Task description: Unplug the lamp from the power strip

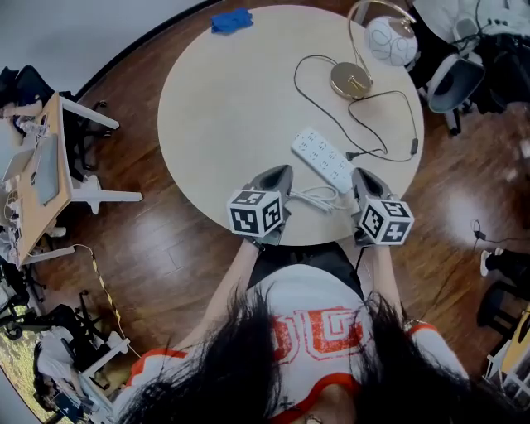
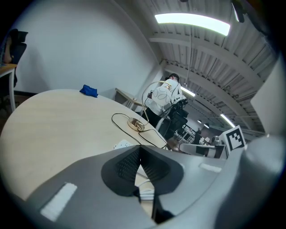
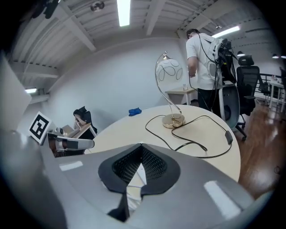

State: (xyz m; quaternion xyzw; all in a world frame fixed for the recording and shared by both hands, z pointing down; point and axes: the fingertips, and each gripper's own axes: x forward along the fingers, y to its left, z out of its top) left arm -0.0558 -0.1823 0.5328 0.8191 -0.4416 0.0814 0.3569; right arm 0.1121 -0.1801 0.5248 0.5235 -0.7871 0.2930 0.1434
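Looking down on a round table with a smooth, pale beige top, seen from the head of a person standing at its 6 o'clock edge. A lamp stands near 2 o'clock: a round, shiny brass-coloured base, a thin arched stem and a white globe shade. Its thin black cord wanders in loose loops across the top, passes an oblong inline switch and ends at a small black plug, which appears to be still seated in the strip. The strip is a long white plastic bar lying slantwise near 5 o'clock, with its own white lead bunched by the table edge. A crumpled blue cloth lies at 11 o'clock, well apart.

The left gripper and right gripper hover on either side of the strip's near end, likely so that one can steady the strip while the other pulls the plug. Both are smooth grey wedges with ribbed dark pads. On each, the fingers are pressed together tip to tip with nothing between them. Neither seems to touch the strip or plug, so the unplugging looks not yet begun
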